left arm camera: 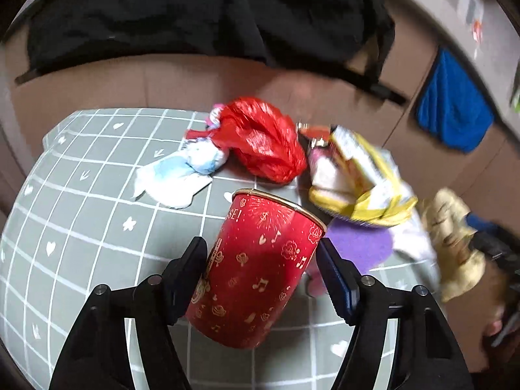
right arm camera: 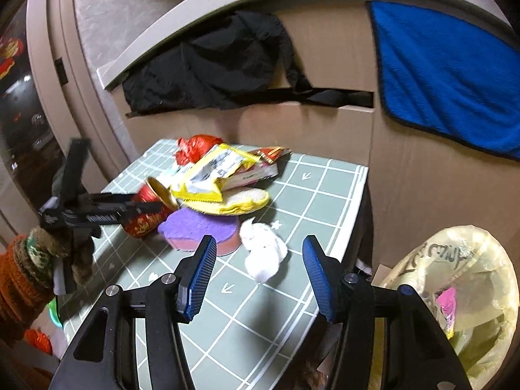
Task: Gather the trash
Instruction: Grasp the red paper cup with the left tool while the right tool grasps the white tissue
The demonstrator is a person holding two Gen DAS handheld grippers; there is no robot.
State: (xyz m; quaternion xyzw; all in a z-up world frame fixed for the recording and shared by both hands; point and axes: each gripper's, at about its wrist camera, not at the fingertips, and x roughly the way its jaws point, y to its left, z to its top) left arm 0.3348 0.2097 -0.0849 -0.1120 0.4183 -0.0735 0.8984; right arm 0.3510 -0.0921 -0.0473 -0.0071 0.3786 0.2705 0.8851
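A red paper cup (left arm camera: pixel 256 269) with gold drawings leans tilted on the green checked table (left arm camera: pixel 81 227). My left gripper (left arm camera: pixel 261 250) is shut on the cup, one pad on each side of its wall. The right wrist view shows the same cup (right arm camera: pixel 143 224) leaning with its mouth up and to the right, held by the left gripper (right arm camera: pixel 143 208). My right gripper (right arm camera: pixel 256 260) is open above the table's front part, and nothing is between its pads. A crumpled white tissue (right arm camera: pixel 263 253) lies just ahead of it.
Behind the cup lie a red plastic bag (left arm camera: pixel 263 139), a pale blue and white wrapper (left arm camera: pixel 175 175), yellow packets (right arm camera: pixel 214 172) and a purple sponge (right arm camera: pixel 198 224). A bin lined with a yellowish bag (right arm camera: pixel 455 276) stands right of the table edge. A blue towel (right arm camera: pixel 448 74) and black cloth (right arm camera: pixel 211 65) hang behind.
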